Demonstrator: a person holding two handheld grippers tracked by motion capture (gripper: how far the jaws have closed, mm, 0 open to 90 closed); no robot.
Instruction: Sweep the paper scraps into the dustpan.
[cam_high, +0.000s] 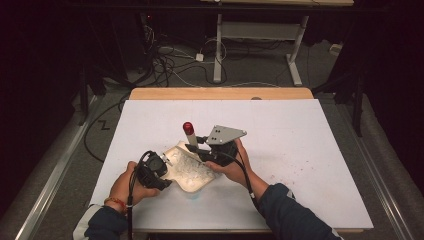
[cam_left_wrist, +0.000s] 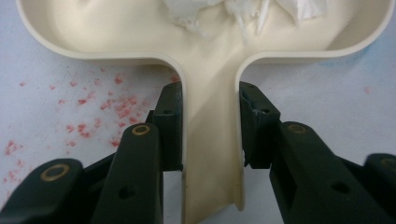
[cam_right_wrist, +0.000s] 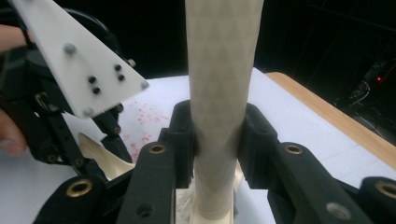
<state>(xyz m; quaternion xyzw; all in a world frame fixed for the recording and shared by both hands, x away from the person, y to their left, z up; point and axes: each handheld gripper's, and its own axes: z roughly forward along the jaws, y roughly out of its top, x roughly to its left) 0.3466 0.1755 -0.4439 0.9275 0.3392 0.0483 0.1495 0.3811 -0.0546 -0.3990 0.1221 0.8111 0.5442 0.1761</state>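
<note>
Item 1, at the left of the high view: the left gripper, in the person's left hand, is lying low over the white table. In the left gripper view its jaws are pressing both sides of the handle of a cream tray, closed on it. Red specks are scattered on the table just left of the handle.

Item 2, centre: the cream tray is resting flat on the table between the two grippers, with crumpled white material lying inside.

Item 3, right of centre: the right gripper, under its grey plate, is clamping a pale pestle by its shaft. The pestle is standing near upright, red tip uppermost, lower end inside the tray.
</note>
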